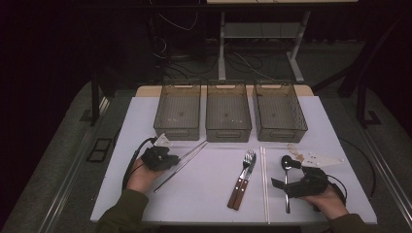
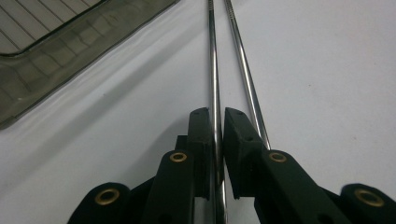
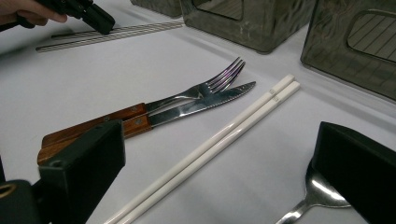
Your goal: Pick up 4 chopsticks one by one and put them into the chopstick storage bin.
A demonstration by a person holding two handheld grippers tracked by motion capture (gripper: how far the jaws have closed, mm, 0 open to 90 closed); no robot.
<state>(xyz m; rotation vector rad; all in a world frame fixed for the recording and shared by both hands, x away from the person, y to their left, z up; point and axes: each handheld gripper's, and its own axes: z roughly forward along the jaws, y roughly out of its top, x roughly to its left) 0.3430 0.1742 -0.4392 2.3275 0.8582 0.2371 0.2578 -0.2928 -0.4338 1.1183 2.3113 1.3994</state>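
On white chopsticks (image 3: 275, 95), tiny unreadable marks

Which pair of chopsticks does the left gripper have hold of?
The left gripper grips the thin metal chopsticks near the left bin; the white chopsticks lie untouched.

Shiny silver chopsticks (image 2: 213, 70), white chopsticks (image 3: 210, 149), brown wooden handles on the fork (image 3: 187, 95) and knife (image 3: 201, 106), see-through grey bins (image 1: 228, 112), white table (image 1: 204, 194)
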